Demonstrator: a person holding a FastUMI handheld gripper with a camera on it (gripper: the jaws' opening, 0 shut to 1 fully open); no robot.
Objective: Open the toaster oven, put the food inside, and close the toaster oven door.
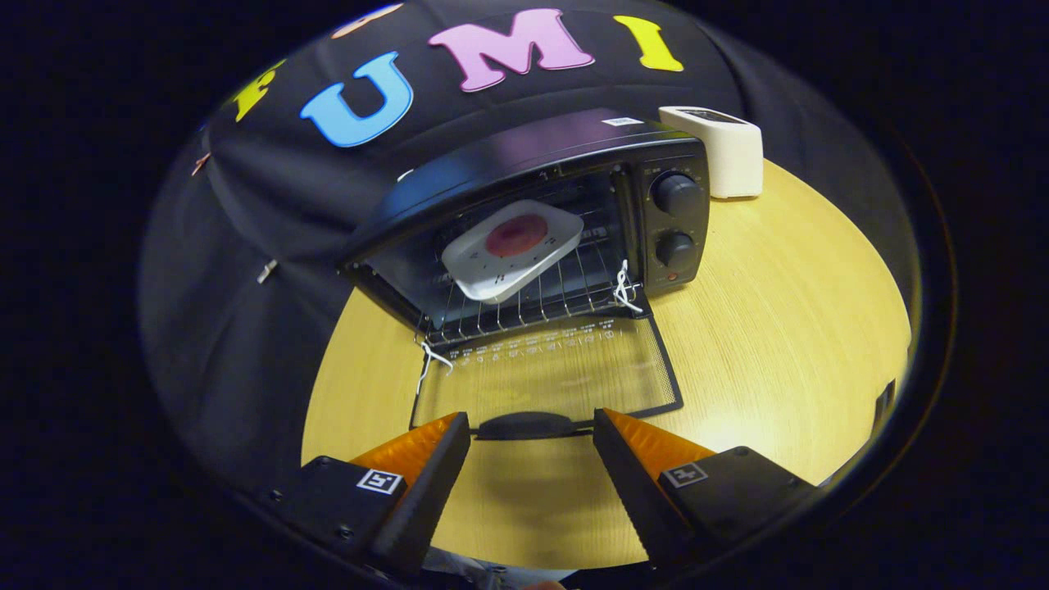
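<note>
Tongs (531,430) were wide open, holding nothing, w/ door handle (526,425) between tips. Toaster oven (533,221) sat toward table (778,328) back edge, door (549,373) down flat; plate of food (512,248) inside on rack.

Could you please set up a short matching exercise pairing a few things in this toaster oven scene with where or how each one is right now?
Things:
1. plate of food
2. oven door
3. door handle
4. white box

States:
A. between the open gripper fingers
B. folded down flat on the table
C. on the wire rack inside the oven
D. standing beside the oven's knobs

Pairs: 1-C, 2-B, 3-A, 4-D
</note>
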